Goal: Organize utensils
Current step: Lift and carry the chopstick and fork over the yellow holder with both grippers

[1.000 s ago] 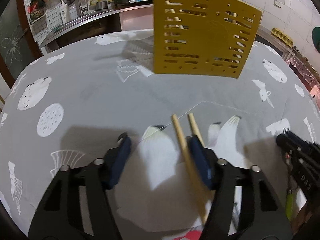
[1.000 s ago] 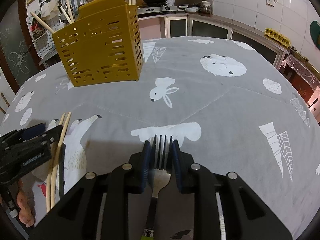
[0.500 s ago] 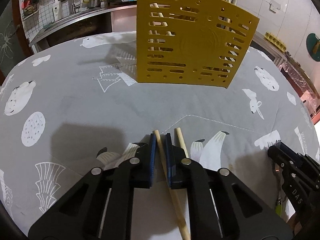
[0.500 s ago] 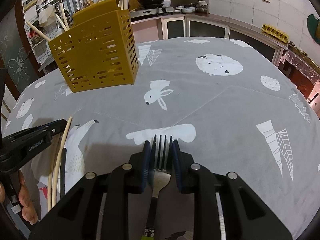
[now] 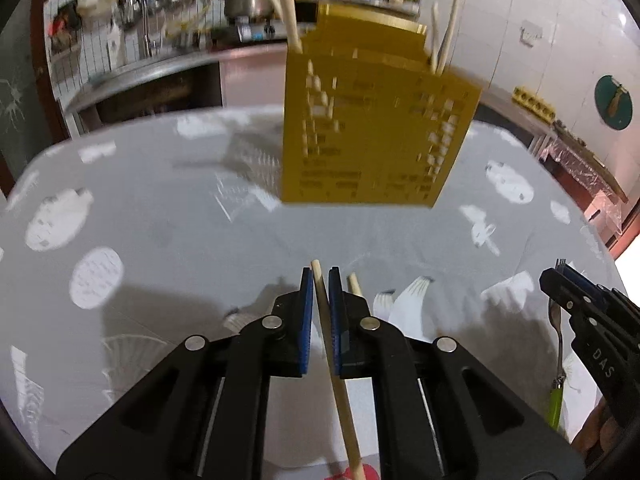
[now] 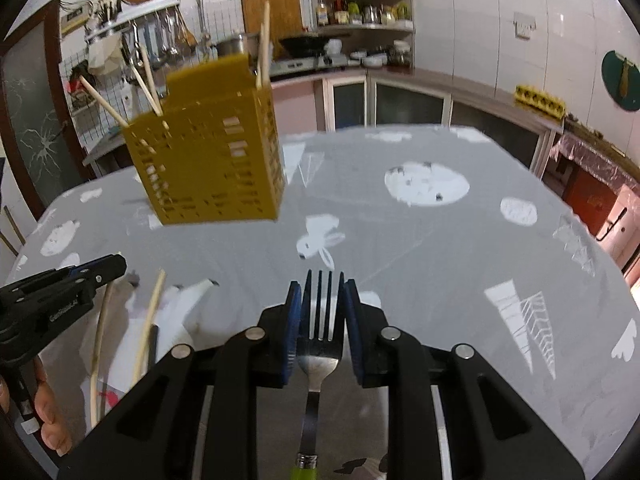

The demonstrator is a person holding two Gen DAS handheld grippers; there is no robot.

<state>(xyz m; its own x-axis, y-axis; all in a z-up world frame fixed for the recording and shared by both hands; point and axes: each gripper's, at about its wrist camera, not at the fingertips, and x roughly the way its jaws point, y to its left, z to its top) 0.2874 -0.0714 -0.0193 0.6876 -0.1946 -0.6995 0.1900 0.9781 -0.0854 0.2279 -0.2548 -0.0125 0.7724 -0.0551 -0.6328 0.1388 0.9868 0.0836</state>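
My left gripper (image 5: 319,280) is shut on a wooden chopstick (image 5: 336,380) and holds it above the cloth. A second chopstick (image 5: 354,284) lies on the cloth just right of it; it also shows in the right wrist view (image 6: 150,320). My right gripper (image 6: 320,292) is shut on a metal fork (image 6: 319,336) with a green handle, tines forward. The yellow slotted utensil holder (image 5: 372,136) stands upright at the far side of the table with several chopsticks in it; it also shows in the right wrist view (image 6: 212,172).
The table (image 6: 440,248) has a grey cloth with white animal prints. A dark stick (image 6: 153,344) lies beside the chopstick on the cloth. Kitchen counters, a sink and shelves stand beyond the far edge.
My left gripper shut on one chopstick and lifted it off the cloth. Both grippers rose, with the fork still held in the right one.
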